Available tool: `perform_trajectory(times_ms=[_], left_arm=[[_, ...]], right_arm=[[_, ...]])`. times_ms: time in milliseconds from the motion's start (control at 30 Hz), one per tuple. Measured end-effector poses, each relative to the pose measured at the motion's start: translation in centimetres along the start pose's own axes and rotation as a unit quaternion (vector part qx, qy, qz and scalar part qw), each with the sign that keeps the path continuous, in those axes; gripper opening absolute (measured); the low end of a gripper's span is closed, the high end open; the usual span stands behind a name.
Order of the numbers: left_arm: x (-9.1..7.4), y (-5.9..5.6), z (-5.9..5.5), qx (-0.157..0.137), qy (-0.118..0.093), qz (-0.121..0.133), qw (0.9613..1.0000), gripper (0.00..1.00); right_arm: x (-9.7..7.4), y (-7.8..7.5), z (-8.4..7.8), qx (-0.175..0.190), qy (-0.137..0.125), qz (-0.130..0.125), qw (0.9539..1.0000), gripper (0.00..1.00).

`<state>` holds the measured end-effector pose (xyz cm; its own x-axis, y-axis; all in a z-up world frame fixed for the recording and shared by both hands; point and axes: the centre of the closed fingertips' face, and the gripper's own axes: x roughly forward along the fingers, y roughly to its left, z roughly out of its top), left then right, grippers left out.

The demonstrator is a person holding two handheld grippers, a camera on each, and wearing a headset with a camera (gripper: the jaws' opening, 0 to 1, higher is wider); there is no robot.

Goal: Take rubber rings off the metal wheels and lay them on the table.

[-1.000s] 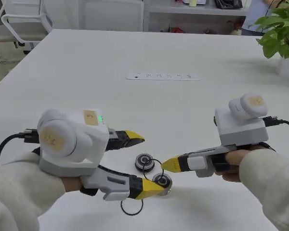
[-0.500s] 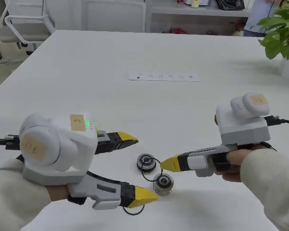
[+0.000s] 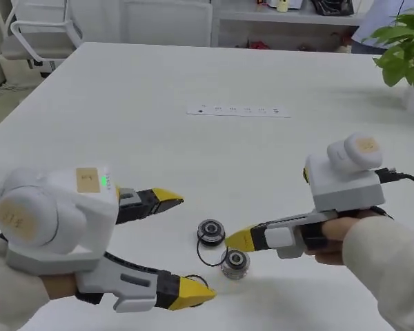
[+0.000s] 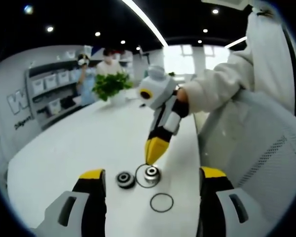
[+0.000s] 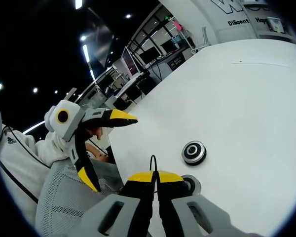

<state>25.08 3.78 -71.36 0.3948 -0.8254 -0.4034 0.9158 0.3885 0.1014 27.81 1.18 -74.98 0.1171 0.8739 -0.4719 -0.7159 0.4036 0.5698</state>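
By wheel (image 3: pixel 235 261), R gripper (image 5: pixel 157 174) prob. pinches ring (image 5: pixel 153 162); L gripper (image 3: pixel 193 247) splayed.

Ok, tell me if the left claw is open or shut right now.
Open. The left claw has its two yellow tips spread far apart, with nothing gripped between them.

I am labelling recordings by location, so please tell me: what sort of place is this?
Probably an office or meeting room: a large white table with a power strip on it, an office chair beyond its far corner, and a potted plant near shelves of storage bins.
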Motion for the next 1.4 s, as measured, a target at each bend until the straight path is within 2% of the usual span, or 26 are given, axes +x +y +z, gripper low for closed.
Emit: perform_trajectory(times_ms=[133, 433, 733, 1400], left_arm=[[-0.1, 0.1, -0.5, -0.001, 0.009, 0.002, 1.0, 0.79], [-0.3, -0.4, -1.4, -0.014, 0.018, -0.004, 0.9997, 0.8], [-0.1, -1.0, -1.9, -0.018, 0.027, -0.014, 0.9994, 0.79], [-0.1, -1.0, -2.6, -0.023, 0.035, -0.022, 0.9989, 0.78]], right_arm=[[0.3, 0.1, -0.2, 0.0, 0.006, 0.003, 1.0, 0.0], [0.9, 0.6, -1.2, -0.004, 0.025, 0.008, 0.9996, 0.0], [1.3, 0.9, -2.1, -0.008, 0.043, 0.011, 0.999, 0.0], [2.5, 1.1, -4.5, -0.017, 0.088, 0.016, 0.9959, 0.0]])
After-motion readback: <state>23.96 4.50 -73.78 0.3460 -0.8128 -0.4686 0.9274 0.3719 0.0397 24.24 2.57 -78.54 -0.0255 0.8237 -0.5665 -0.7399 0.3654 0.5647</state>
